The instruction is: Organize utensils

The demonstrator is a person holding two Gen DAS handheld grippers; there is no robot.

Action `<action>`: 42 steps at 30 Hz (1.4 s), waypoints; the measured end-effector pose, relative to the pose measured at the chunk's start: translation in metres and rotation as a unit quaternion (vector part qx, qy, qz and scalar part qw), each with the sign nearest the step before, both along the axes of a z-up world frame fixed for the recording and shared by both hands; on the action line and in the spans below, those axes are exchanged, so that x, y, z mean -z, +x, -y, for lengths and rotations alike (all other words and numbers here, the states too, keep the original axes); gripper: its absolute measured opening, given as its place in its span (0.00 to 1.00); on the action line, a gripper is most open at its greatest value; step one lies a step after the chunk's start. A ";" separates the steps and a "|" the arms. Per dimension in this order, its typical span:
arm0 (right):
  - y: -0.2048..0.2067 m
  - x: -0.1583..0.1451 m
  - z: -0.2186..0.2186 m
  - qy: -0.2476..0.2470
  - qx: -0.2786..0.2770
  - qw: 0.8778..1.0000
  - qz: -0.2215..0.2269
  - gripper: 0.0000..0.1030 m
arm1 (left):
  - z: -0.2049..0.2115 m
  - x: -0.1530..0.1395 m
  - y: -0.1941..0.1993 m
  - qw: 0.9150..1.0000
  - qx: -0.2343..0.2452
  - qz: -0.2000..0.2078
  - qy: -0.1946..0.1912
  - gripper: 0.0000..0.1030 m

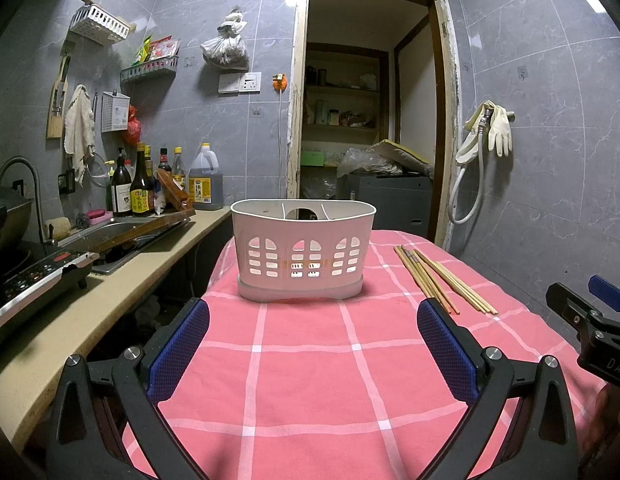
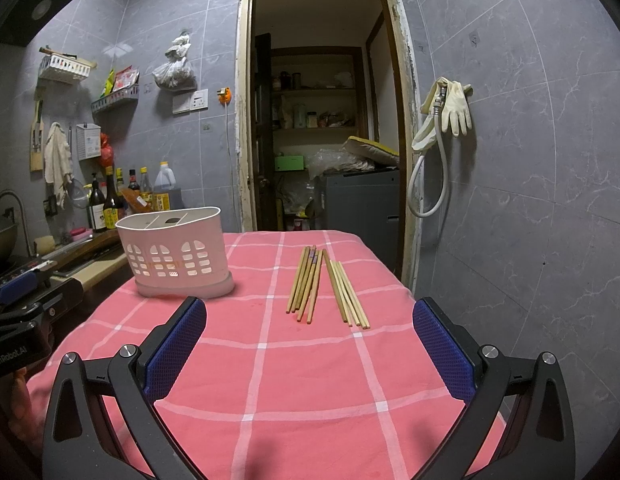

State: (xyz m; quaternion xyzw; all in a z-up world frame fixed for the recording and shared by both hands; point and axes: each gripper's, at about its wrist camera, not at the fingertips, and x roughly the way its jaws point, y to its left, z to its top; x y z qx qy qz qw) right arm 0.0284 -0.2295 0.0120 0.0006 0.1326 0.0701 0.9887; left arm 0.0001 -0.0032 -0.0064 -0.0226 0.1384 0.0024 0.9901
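1. At the far left, a beige counter (image 1: 121, 280) carries a steel sink (image 1: 121, 232), a black cooker (image 1: 33, 280) and glass bottles (image 1: 141, 184) against the grey marbled tiles.
2. The left gripper (image 1: 313, 316) hangs over the table; its black fingers with blue, net-textured pads (image 1: 181, 352) are spread wide and hold nothing.
3. The white plastic holder (image 1: 303, 256) stands upright on the pink cloth (image 1: 310, 380), ahead of the left gripper. It is oval, with arched window-like holes in the wall and thin dividers inside.
4. The cloth is soft cotton with white checks and covers the whole table.
5. The wooden chopsticks (image 2: 326, 286) lie flat on the cloth, right of the holder and apart from it, in two loose bundles, thin and straight.
6. The right gripper (image 2: 310, 316) faces the chopsticks, close but not touching; its fingers are also wide apart and empty.
7. On the right wall hang pale rubber gloves (image 2: 454, 108) and a grey hose (image 2: 430, 184).
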 end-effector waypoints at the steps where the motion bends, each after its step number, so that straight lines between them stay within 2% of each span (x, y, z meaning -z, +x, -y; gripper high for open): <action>1: 0.000 0.000 0.000 0.000 0.000 1.000 0.000 1.00 | 0.001 0.000 0.000 1.000 0.000 0.000 0.000 0.99; 42: 0.000 -0.003 0.002 -0.001 0.001 1.000 -0.001 1.00 | -0.002 -0.003 0.001 1.000 0.000 0.000 0.001 0.99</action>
